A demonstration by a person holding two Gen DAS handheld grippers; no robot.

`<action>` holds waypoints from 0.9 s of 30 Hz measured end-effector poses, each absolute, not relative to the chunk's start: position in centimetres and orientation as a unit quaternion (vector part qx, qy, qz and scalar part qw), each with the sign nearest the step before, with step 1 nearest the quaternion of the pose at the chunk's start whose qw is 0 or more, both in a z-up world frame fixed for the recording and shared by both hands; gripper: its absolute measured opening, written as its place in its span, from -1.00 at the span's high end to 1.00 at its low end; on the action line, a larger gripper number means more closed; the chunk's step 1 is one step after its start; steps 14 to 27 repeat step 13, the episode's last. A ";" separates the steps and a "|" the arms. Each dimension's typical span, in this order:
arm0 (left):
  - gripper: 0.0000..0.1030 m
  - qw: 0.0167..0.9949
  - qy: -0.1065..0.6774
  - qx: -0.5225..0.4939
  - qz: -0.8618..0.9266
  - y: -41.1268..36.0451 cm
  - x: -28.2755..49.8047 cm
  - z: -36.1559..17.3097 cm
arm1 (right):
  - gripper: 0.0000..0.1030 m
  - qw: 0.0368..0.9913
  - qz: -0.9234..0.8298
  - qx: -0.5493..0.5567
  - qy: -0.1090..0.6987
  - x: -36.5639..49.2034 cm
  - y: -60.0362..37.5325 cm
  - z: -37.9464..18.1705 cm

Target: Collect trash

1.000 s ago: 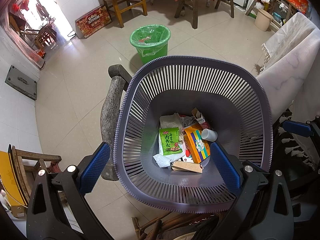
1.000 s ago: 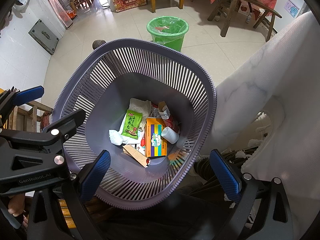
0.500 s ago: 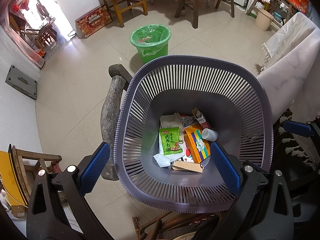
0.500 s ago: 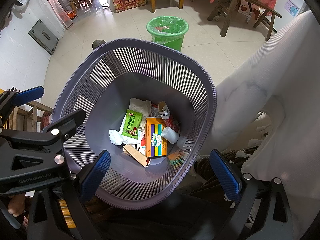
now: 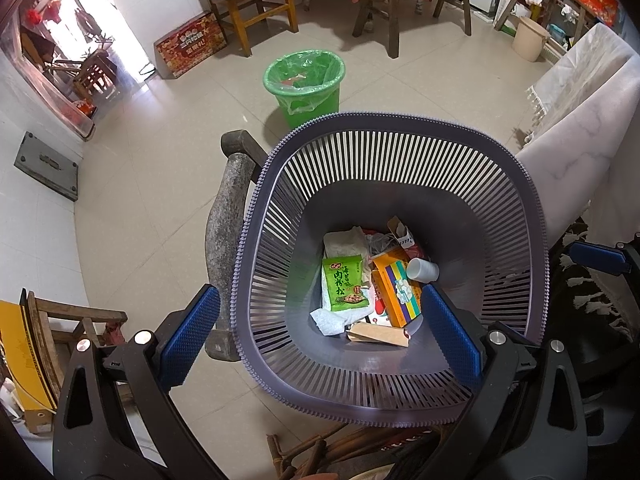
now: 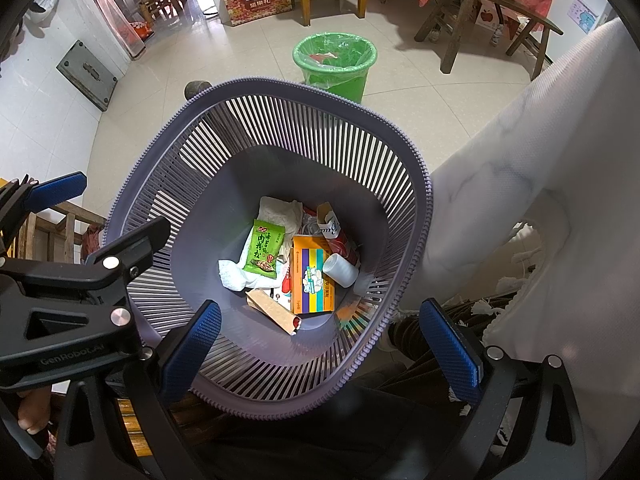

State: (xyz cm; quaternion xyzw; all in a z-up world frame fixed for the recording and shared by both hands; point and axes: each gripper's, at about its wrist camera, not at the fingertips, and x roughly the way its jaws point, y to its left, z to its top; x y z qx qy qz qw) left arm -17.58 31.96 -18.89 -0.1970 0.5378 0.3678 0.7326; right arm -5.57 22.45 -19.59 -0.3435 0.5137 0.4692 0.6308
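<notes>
Both the left gripper (image 5: 320, 336) and right gripper (image 6: 320, 344) are spread wide, straddling the purple basket's (image 5: 400, 412) near rim, neither clamping it. A green snack packet (image 5: 345, 283) lies inside.

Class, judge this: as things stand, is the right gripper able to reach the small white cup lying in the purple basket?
Probably yes. The right gripper is open above the purple basket, and the white cup lies uncovered on top of the trash.

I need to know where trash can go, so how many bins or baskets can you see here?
2. A purple slatted basket sits up close between the grippers, with trash in it. A green lined bin stands on the floor beyond it. More could be hidden behind furniture.
</notes>
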 end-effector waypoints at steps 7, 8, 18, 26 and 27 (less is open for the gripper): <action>-0.87 0.732 0.538 -0.197 0.370 31.9 -17.6 -18.8 | -0.89 0.631 0.469 -0.342 0.514 -5.6 22.4 -19.5; -0.87 0.731 0.538 -0.197 0.371 31.9 -17.5 -18.8 | -0.89 0.631 0.469 -0.342 0.514 -5.6 22.4 -19.5; -0.87 0.730 0.538 -0.200 0.372 31.8 -17.3 -18.7 | -0.89 0.631 0.469 -0.340 0.516 -5.8 22.5 -19.3; -0.87 0.730 0.538 -0.200 0.372 31.8 -17.3 -18.7 | -0.89 0.631 0.469 -0.340 0.516 -5.8 22.5 -19.3; -0.87 0.730 0.538 -0.200 0.372 31.8 -17.3 -18.7 | -0.89 0.631 0.469 -0.340 0.516 -5.8 22.5 -19.3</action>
